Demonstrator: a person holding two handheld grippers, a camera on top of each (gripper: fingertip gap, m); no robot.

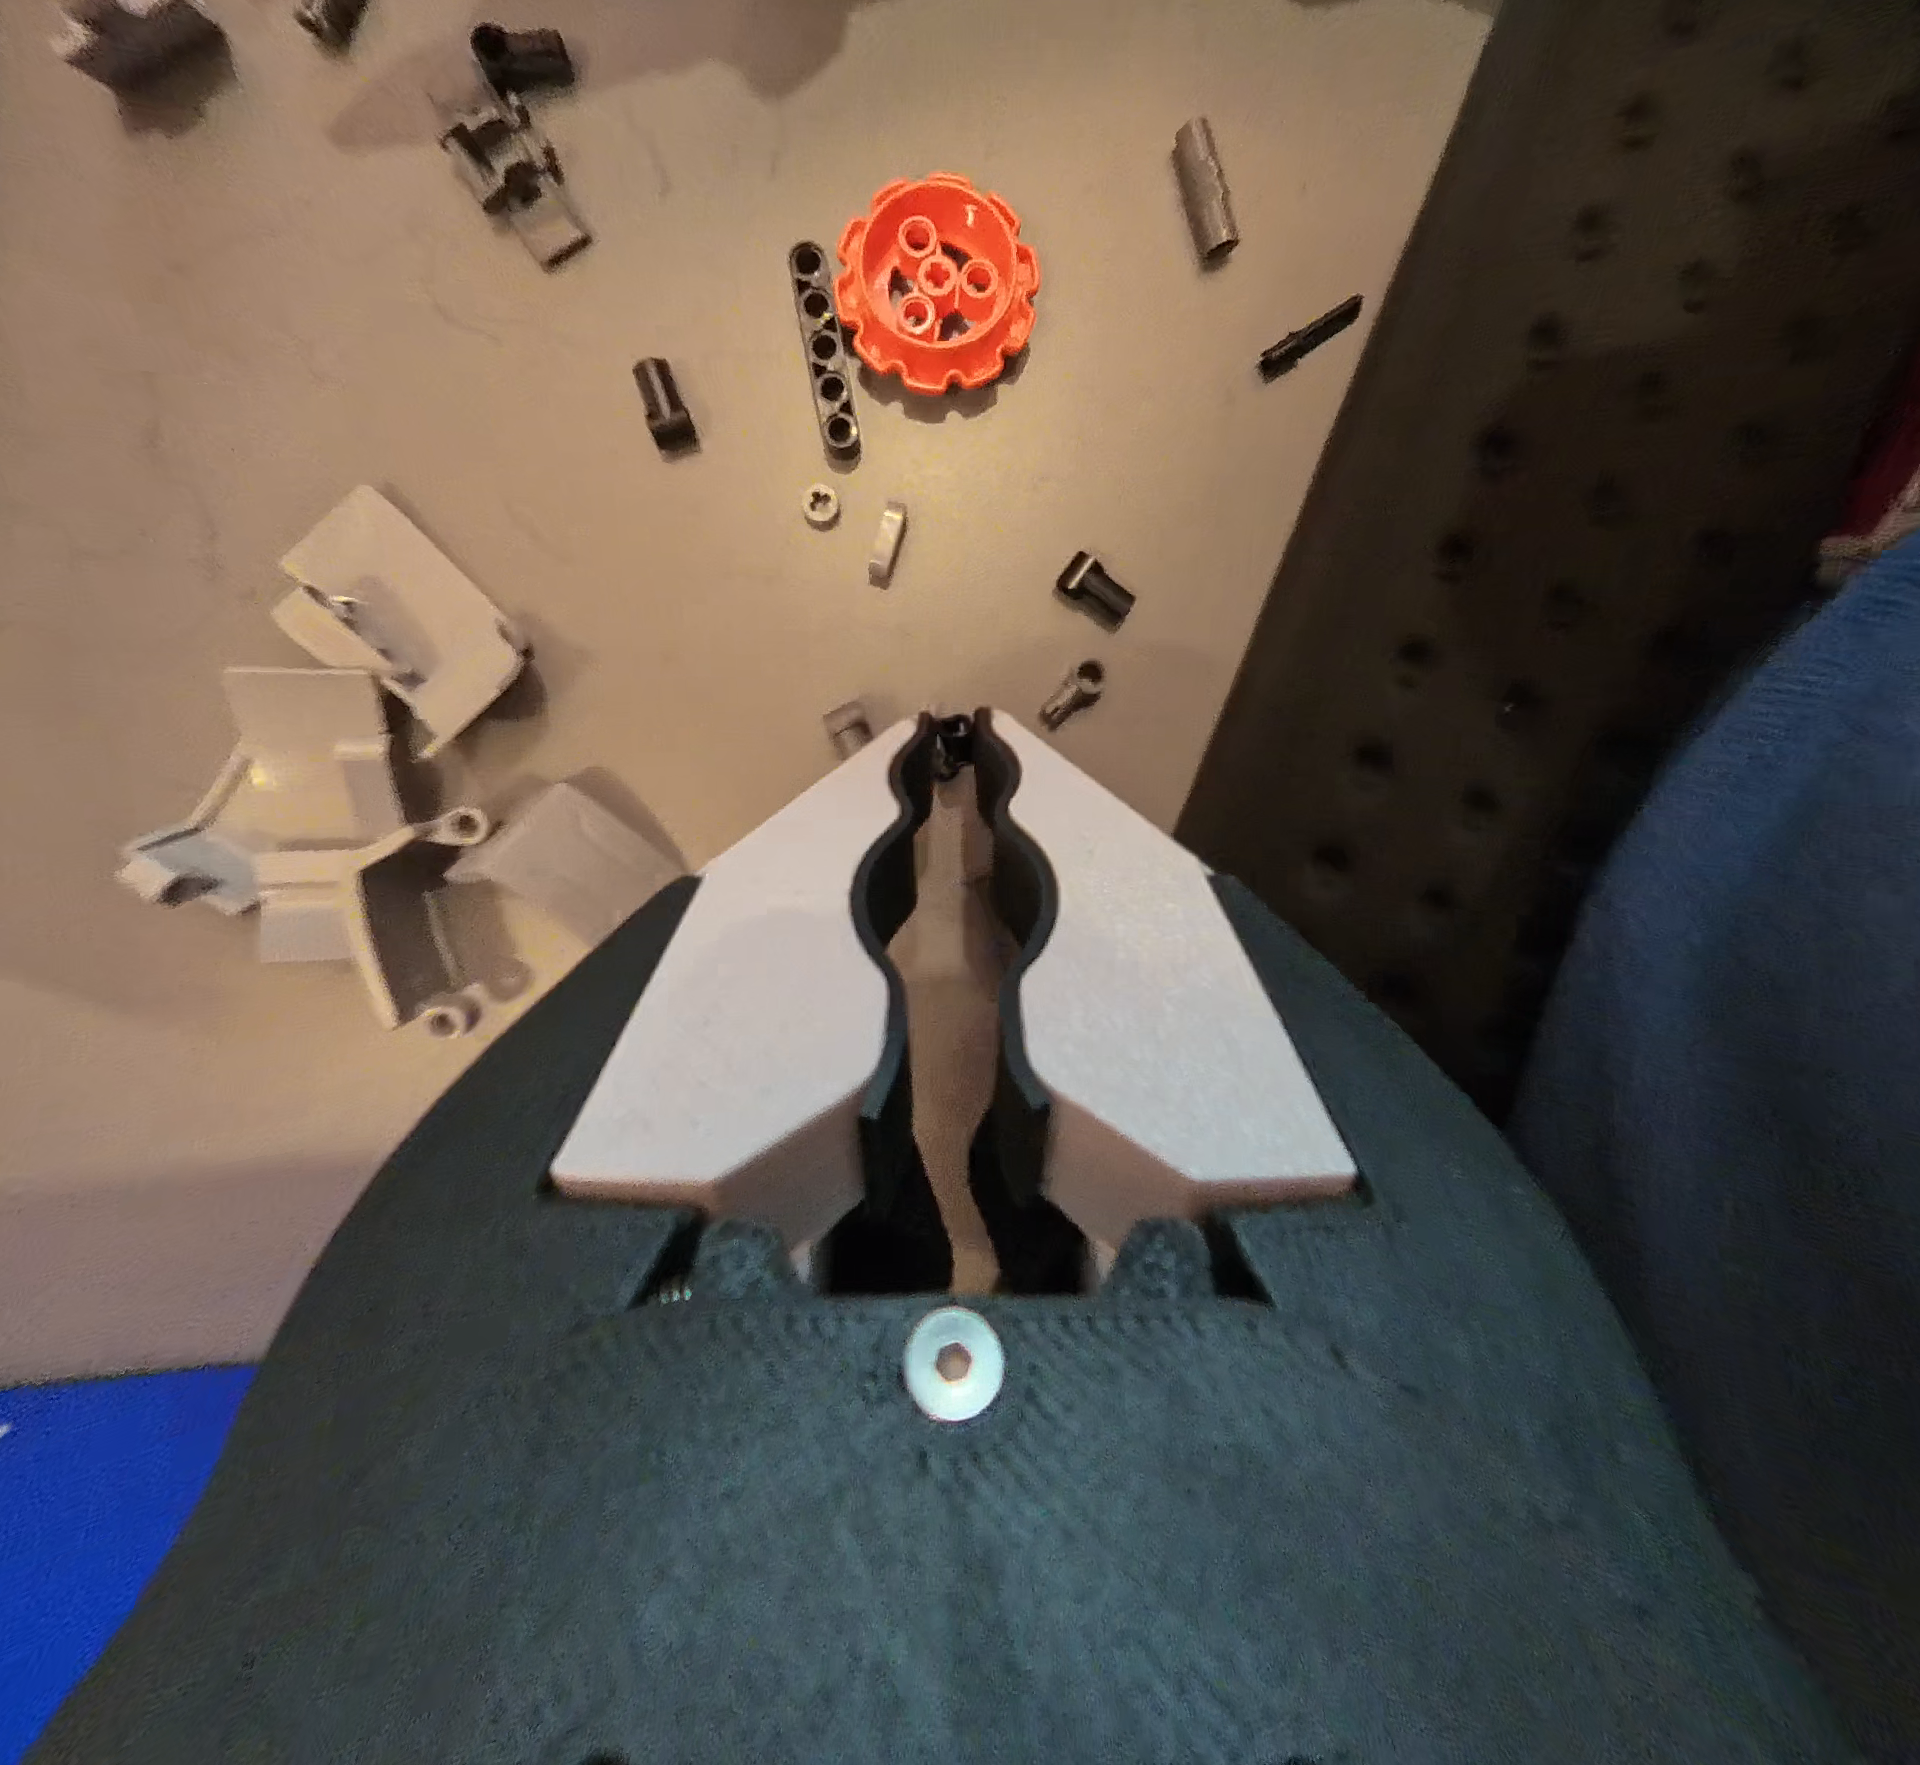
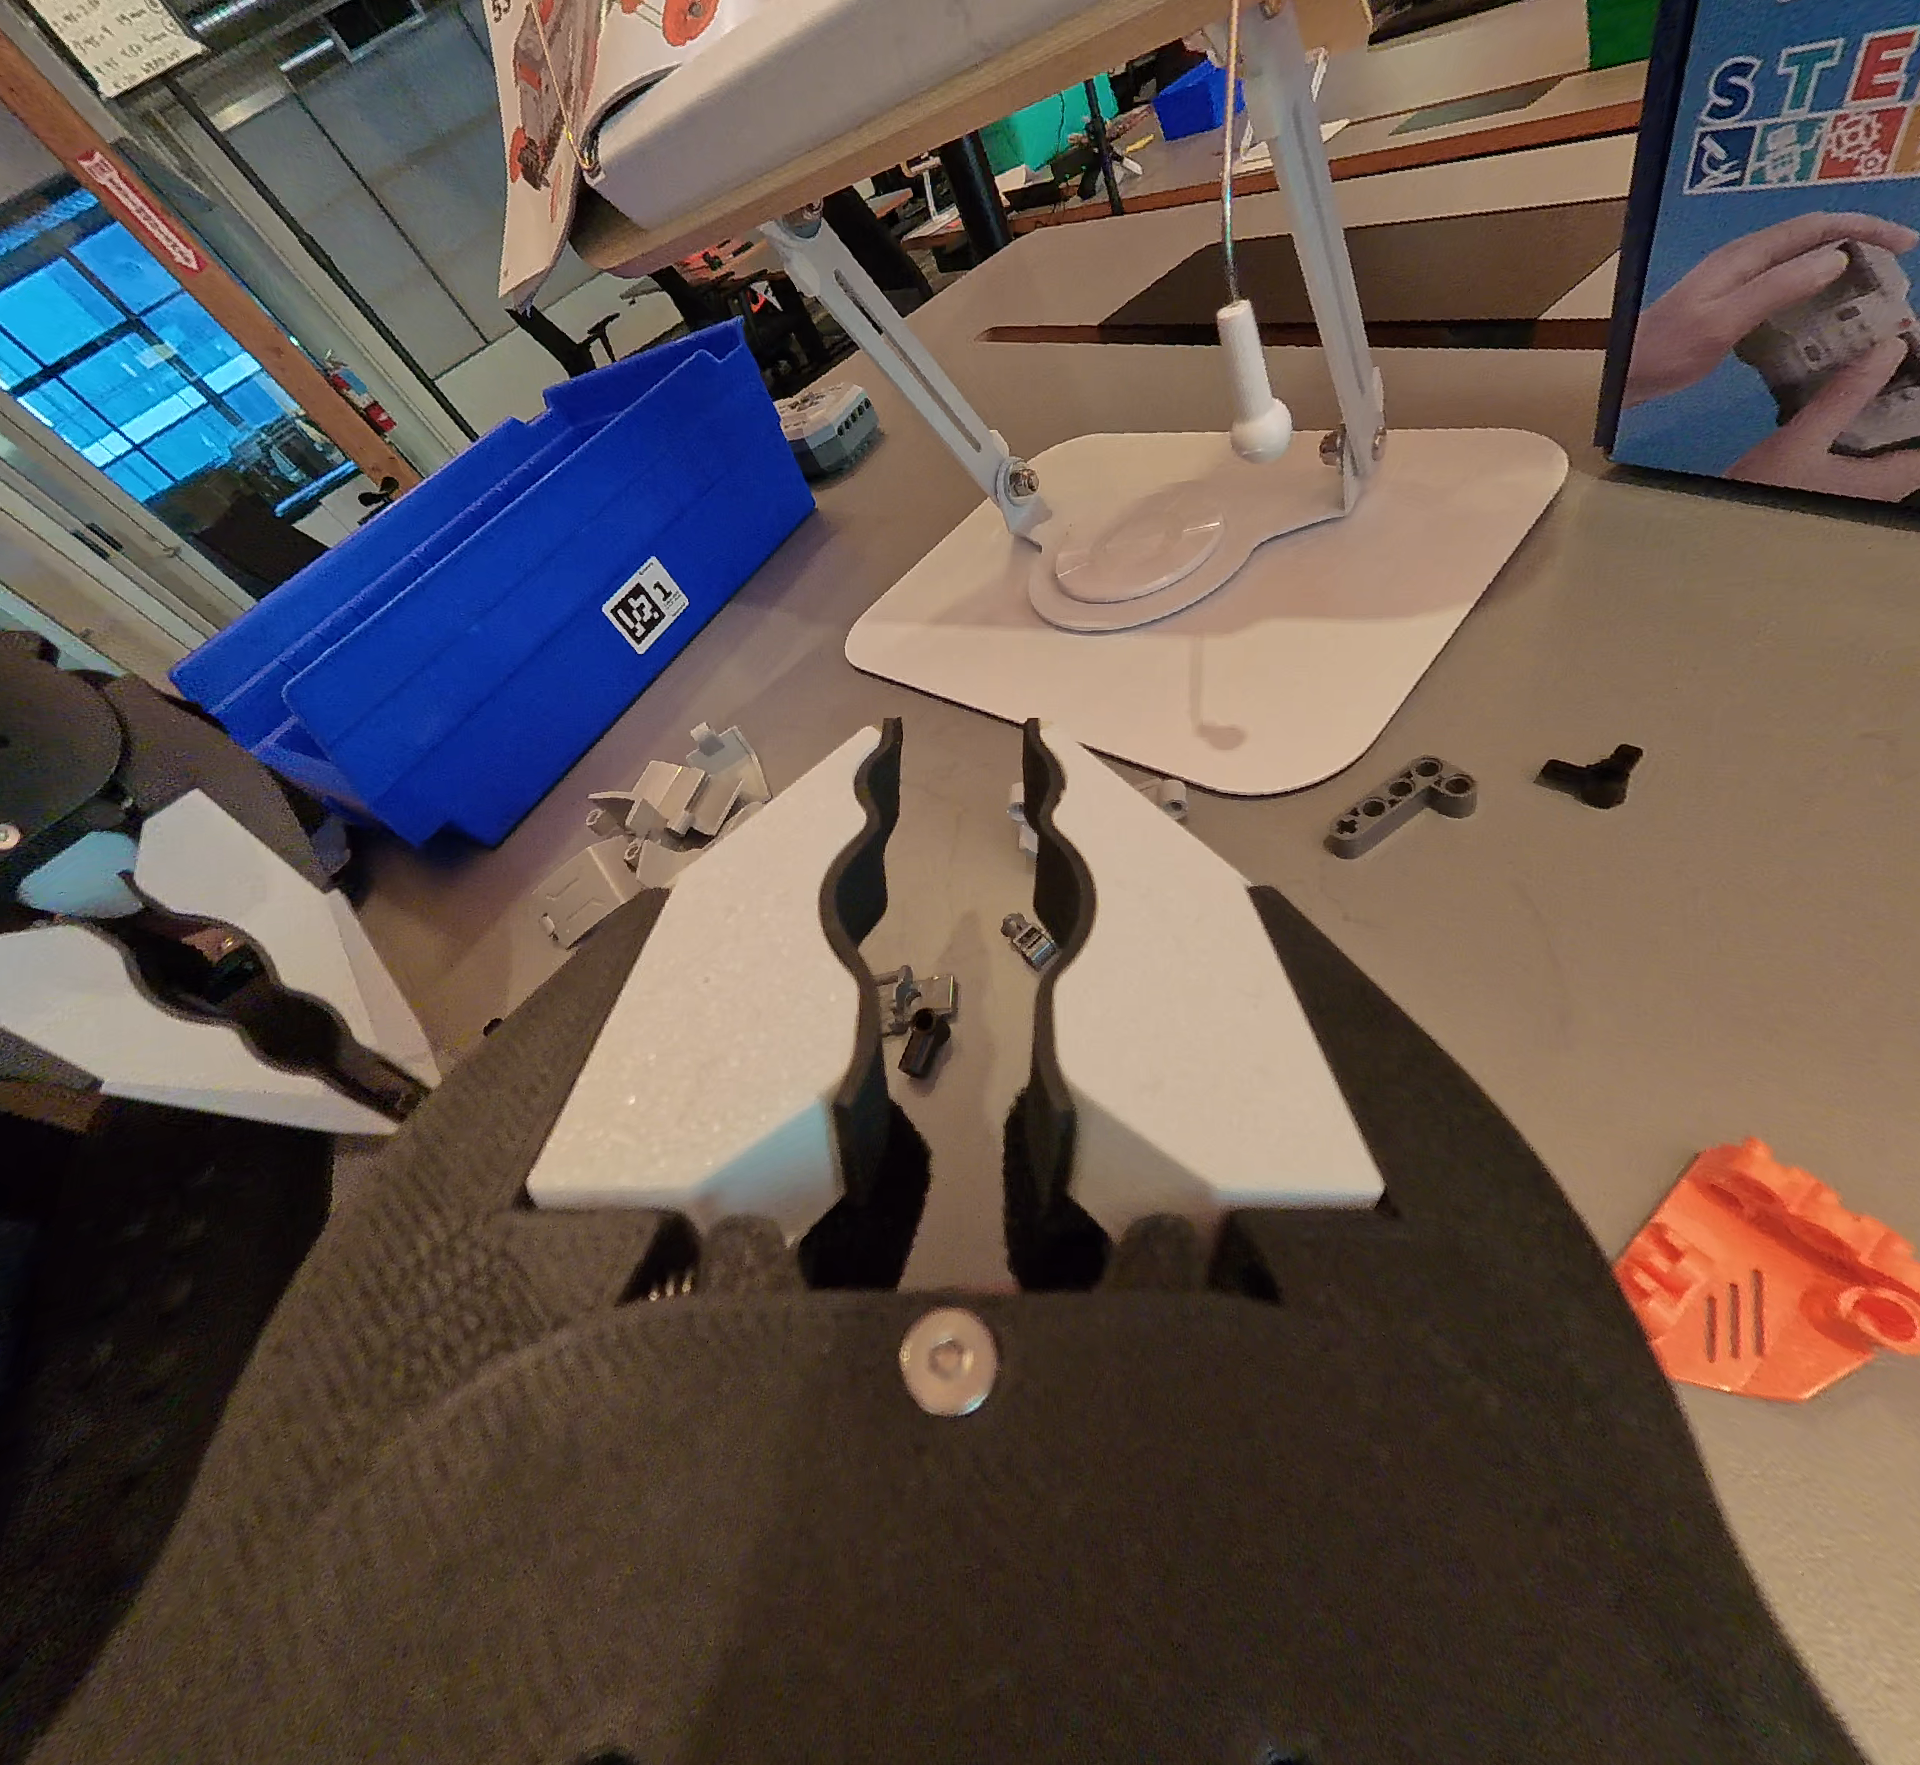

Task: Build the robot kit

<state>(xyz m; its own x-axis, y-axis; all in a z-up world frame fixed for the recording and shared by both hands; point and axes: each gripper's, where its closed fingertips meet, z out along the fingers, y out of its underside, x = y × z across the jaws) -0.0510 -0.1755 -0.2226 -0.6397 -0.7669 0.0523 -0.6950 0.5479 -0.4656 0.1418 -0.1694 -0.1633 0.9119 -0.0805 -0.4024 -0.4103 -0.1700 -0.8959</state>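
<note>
In the left wrist view my left gripper [image 1: 951,736] points down at the tan table [image 1: 312,385]. Its jaws are shut on a small black pin [image 1: 948,747] at the tips. A red toothed wheel [image 1: 937,281] and a black holed beam [image 1: 826,354] lie ahead of it. My right gripper [image 2: 961,739] is open and empty, low over the grey table. A small black pin with a grey connector [image 2: 920,1024] and a small grey piece [image 2: 1029,941] lie between its fingers. The left gripper also shows in the right wrist view [image 2: 395,1097], at the left.
Grey curved panels [image 1: 343,780] and small black and grey parts lie scattered. A blue bin [image 2: 520,593], a white stand base [image 2: 1195,645] carrying a booklet [image 2: 623,1], a grey angled beam [image 2: 1403,801], an orange part [image 2: 1766,1289] and a blue box [image 2: 1787,157] surround the right gripper. My right fingertips sit around 20 cm from my left ones.
</note>
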